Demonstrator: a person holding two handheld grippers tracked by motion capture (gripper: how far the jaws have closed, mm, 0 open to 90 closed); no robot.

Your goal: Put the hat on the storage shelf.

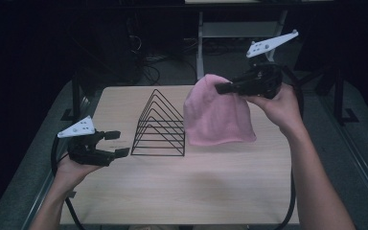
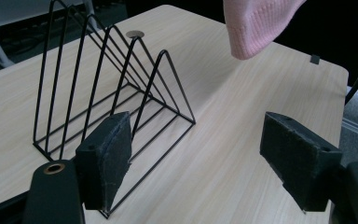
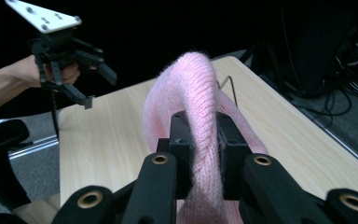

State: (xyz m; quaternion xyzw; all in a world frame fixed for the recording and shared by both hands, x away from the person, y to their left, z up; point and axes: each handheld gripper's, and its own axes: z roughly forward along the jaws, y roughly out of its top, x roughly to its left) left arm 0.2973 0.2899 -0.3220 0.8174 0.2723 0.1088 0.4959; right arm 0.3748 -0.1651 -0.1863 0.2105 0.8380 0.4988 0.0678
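A pink knitted beanie [image 1: 217, 115] hangs in the air above the table's right half, its brim down and clear of the tabletop. My right gripper [image 1: 223, 88] is shut on the beanie's crown [image 3: 200, 135], the knit pinched between both jaws. A black wire rack [image 1: 159, 125] of triangular dividers stands on the table left of the beanie. My left gripper [image 1: 117, 143] hovers open at the table's left edge, just left of the rack [image 2: 107, 88], with nothing between its fingers [image 2: 106, 156]. The beanie's brim [image 2: 254, 25] hangs beyond the rack in the left gripper view.
The light wood table [image 1: 182, 191] has bare room in front of the rack. A white frame [image 1: 239, 31] and cables [image 1: 148, 62] lie on the floor behind the table. The left gripper [image 3: 81, 79] and the hand holding it appear across the table in the right gripper view.
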